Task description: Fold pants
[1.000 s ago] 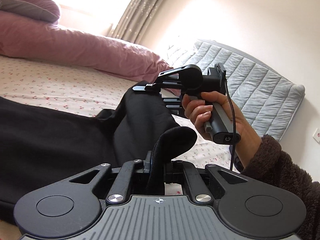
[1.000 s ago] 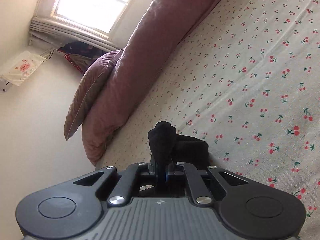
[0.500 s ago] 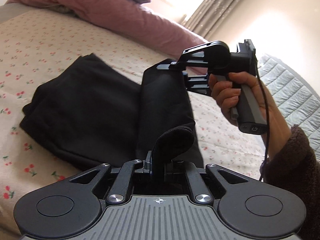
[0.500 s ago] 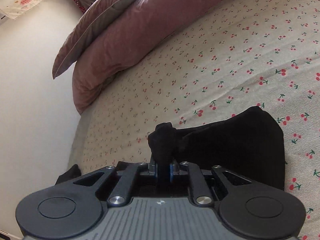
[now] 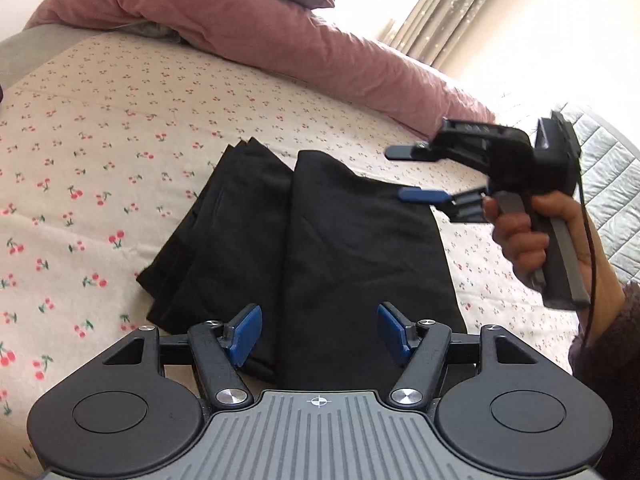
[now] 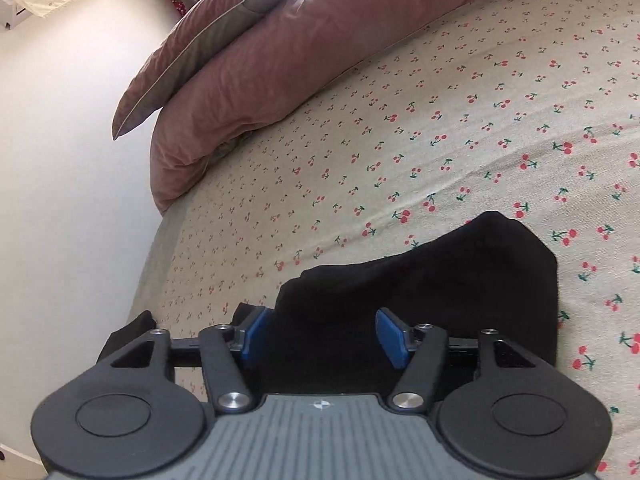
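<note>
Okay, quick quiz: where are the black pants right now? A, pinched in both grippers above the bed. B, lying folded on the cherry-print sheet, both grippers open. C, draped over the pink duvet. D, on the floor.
B: the black pants lie folded on the cherry-print sheet, and the left gripper and right gripper both stand open, clear of the cloth.
</note>
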### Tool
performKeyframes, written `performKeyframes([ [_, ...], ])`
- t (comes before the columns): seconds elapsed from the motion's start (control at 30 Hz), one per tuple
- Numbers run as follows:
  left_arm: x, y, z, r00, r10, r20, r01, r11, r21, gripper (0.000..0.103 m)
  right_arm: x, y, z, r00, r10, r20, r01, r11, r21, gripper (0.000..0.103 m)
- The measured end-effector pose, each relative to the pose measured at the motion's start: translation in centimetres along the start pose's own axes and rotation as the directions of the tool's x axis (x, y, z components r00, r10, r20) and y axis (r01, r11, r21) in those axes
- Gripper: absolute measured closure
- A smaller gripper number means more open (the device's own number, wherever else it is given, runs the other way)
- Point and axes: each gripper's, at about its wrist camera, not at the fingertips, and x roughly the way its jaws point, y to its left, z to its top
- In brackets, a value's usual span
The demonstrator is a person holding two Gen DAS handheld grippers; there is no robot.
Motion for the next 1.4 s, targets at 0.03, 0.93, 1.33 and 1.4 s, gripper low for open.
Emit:
performKeyframes([
  [0.03, 0.3, 0.2, 0.7, 1.0, -0.017, -0.012, 0.017, 1.0, 0.005, 0.038, -0.7, -0.3, -0.5, 1.0, -0.004, 0.005, 0.004, 1.0, -0.017, 0.034],
  [0.93, 6.1, 4.8, 8.9, 0.979, 0.206, 0.0, -0.205, 0.977, 0.06, 0.099, -5.8, -7.2, -5.5, 0.999, -0.035, 0.012, 0.035, 0.998, -0.048, 0.029],
  [1.33, 8.4, 10.5, 8.7, 1.0, -0.018, -0.018, 0.015, 0.984, -0.18, 0.056, -3.2, -7.5, -6.0, 0.999, 0.033, -0.023, -0.033, 0.999, -0.009, 0.026],
  [1.4, 9.1, 11.2, 8.7, 0.998, -0.056, -0.021, 0.05, 0.974, -0.22, 0.056, -2.8, -7.5, -6.0, 0.999, 0.047, -0.01, -0.046, 0.999, 0.009, 0.03],
])
